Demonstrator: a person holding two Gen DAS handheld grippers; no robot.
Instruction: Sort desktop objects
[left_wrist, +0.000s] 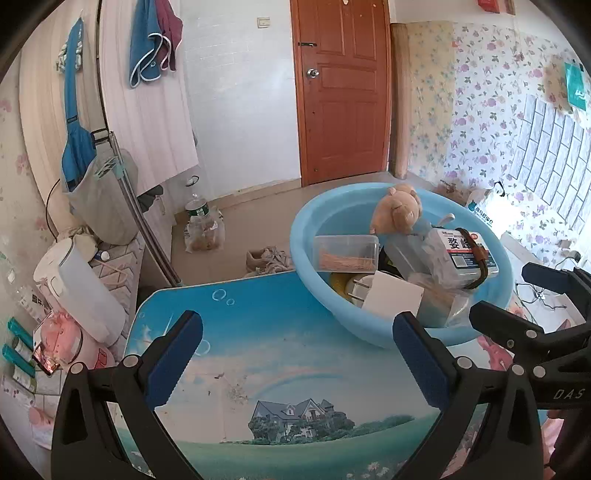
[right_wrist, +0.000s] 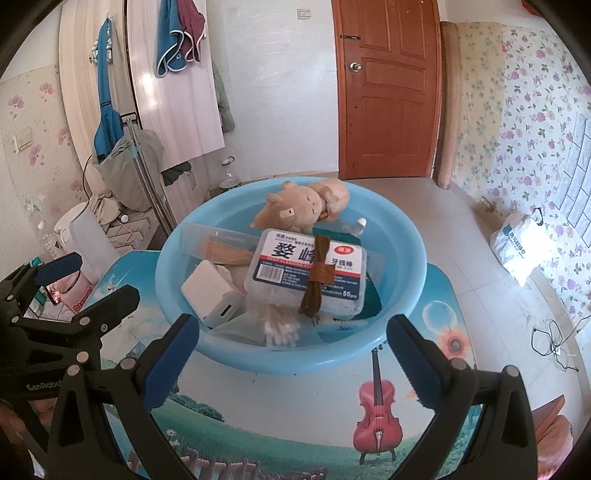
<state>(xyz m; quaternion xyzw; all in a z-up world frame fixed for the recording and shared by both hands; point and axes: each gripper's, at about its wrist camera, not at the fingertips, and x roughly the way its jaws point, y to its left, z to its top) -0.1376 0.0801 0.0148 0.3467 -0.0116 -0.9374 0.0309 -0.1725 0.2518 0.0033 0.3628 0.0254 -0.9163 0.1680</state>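
Note:
A light blue basin (left_wrist: 306, 236) (right_wrist: 166, 280) stands on a small table printed with a landscape (left_wrist: 258, 350) (right_wrist: 295, 406). It holds a tan plush toy (left_wrist: 397, 208) (right_wrist: 303, 206), a floss pick box (right_wrist: 310, 271) (left_wrist: 467, 254) with a brown cord (right_wrist: 317, 273) across it, a white charger (right_wrist: 210, 291) (left_wrist: 391, 299), a clear box of toothpicks (left_wrist: 345, 253) (right_wrist: 221, 249) and a bag of cotton swabs (right_wrist: 280, 328). My left gripper (left_wrist: 297, 339) hangs open over the bare tabletop, left of the basin. My right gripper (right_wrist: 291, 343) is open at the basin's near rim, nothing between its fingers.
Left of the table stand a white kettle (left_wrist: 79, 291) (right_wrist: 86, 240), a pink appliance (left_wrist: 62, 336) and small bottles. On the tiled floor sit a bagged water bottle (left_wrist: 203, 225), a white shopping bag (right_wrist: 517, 243) and loose cables (right_wrist: 554, 339). A wooden door (left_wrist: 343, 88) is behind.

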